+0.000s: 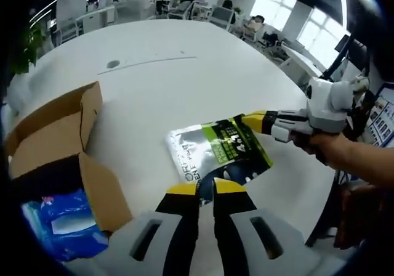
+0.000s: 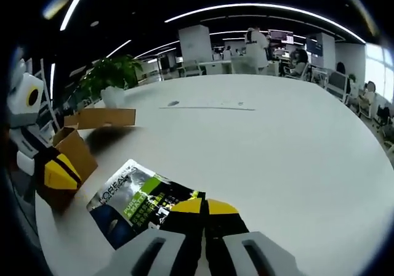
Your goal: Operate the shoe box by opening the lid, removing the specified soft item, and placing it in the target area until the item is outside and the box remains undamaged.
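Bright office light, heavy fisheye bend

Ceiling strip lights (image 2: 265, 8) and windows (image 1: 320, 32) light the white table (image 1: 172, 85) evenly; soft shadow beside the cardboard box (image 2: 101, 119); glare on the silver pouch (image 1: 191, 150); edges curve, darken and smear.

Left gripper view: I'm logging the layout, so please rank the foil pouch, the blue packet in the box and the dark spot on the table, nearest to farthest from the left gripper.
1. foil pouch, at the left gripper tips.
2. blue packet, inside the cardboard box, left.
3. dark spot, far across the white table.
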Motion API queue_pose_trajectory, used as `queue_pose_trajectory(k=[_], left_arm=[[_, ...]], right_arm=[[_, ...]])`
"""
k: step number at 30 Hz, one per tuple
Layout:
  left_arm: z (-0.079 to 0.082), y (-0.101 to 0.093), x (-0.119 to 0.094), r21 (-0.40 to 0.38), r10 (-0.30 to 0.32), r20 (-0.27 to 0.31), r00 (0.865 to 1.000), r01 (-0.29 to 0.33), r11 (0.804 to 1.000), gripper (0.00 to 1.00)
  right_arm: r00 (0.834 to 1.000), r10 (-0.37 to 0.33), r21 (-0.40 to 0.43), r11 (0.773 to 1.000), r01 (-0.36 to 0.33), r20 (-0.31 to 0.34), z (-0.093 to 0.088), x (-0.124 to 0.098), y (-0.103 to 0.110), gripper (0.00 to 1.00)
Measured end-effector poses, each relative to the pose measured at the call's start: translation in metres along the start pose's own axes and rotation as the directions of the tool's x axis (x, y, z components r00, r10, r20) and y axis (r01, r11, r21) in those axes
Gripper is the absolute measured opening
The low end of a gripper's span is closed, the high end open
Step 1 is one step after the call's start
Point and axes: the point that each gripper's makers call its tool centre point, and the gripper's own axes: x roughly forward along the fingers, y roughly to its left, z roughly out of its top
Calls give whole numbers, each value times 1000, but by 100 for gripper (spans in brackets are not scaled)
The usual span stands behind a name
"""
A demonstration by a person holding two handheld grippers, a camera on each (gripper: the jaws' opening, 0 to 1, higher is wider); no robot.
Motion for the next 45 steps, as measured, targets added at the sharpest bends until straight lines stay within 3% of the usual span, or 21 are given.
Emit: queue_pose_trajectory(k=[31, 45], left_arm=[[18, 27, -69, 16, -15, 127, 992, 13, 1000, 7], [6, 56, -99, -11, 19, 158, 987, -17, 1000, 8]], right_arm=[[1000, 30, -25, 999, -30, -7, 9, 14, 32, 0], [998, 55, -55, 997, -57, -27, 13, 16, 55, 0]])
